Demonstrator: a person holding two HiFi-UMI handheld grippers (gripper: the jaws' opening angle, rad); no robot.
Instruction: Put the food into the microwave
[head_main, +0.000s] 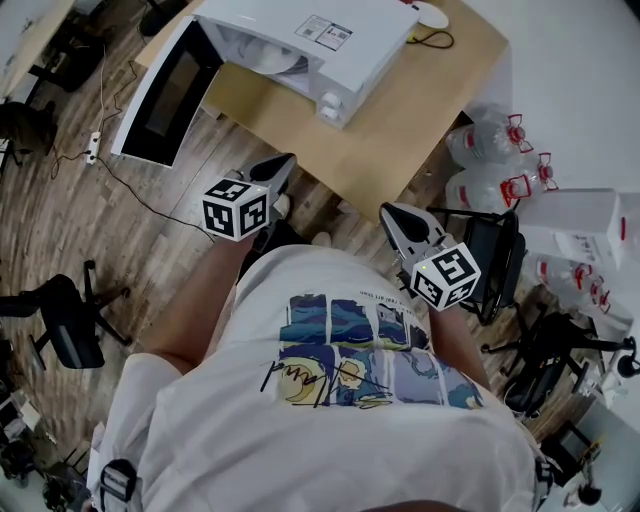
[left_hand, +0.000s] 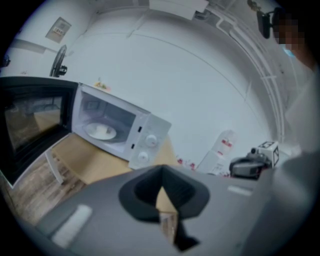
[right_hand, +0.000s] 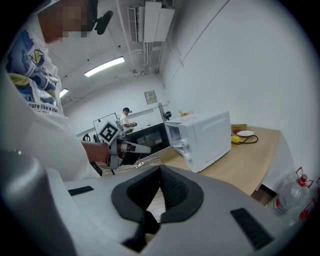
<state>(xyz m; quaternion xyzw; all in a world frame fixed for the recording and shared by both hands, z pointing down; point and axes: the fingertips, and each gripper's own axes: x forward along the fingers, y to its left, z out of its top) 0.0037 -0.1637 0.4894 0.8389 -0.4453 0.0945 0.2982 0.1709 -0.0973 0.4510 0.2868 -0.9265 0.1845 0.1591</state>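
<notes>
A light wooden table (head_main: 420, 110) carries the white microwave (head_main: 300, 45) on its far left part, with the door swung open to the left. Right of the microwave lie a small white plate (right_hand: 245, 133), a yellow item (right_hand: 235, 139) and a black cable (head_main: 430, 40). Water bottles (head_main: 490, 160) stand on the wooden floor (head_main: 60, 220) by the table's right side.

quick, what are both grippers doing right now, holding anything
left gripper: closed, nothing between the jaws
right gripper: closed, nothing between the jaws
</notes>
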